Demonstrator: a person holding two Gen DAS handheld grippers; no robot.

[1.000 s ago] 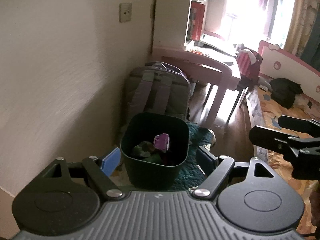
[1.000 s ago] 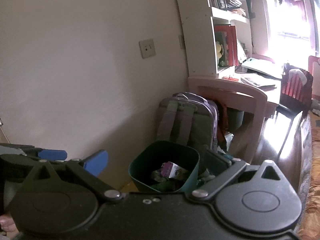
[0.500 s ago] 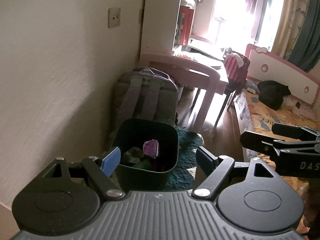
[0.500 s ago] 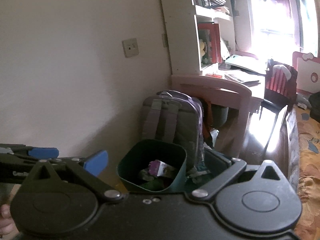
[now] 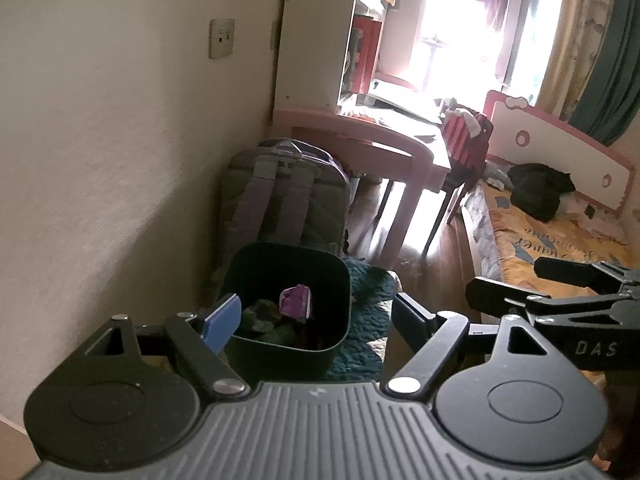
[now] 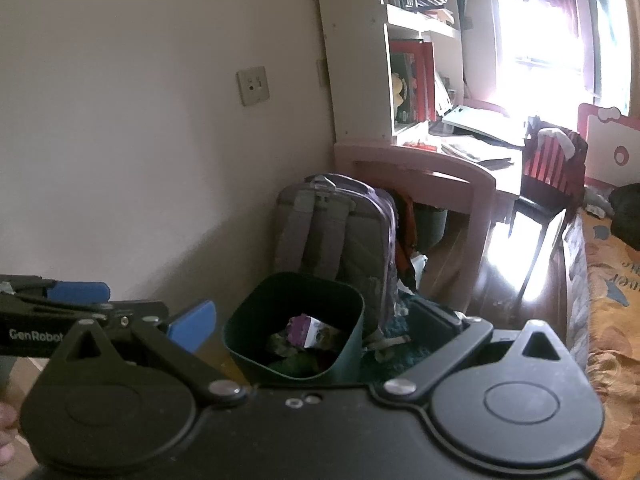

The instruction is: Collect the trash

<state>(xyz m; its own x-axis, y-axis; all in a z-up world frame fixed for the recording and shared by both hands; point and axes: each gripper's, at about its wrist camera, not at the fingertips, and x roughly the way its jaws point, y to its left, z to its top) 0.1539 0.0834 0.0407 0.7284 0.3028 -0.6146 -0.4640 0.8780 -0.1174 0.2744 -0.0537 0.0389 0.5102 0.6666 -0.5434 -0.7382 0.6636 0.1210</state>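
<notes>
By the wall, left gripper point(image 5: 316, 316) — jaws spread, nothing held | bin point(image 5: 286, 304) on the floor before a backpack point(image 5: 284, 196), purple wrapper point(image 5: 296, 300) atop its trash | right gripper point(image 6: 316, 328) — jaws apart, empty | desk point(image 6: 420, 172) beyond.

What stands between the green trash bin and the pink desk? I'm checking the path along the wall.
A grey backpack stands upright right behind the bin, in front of the desk; both wrist views show it.
</notes>
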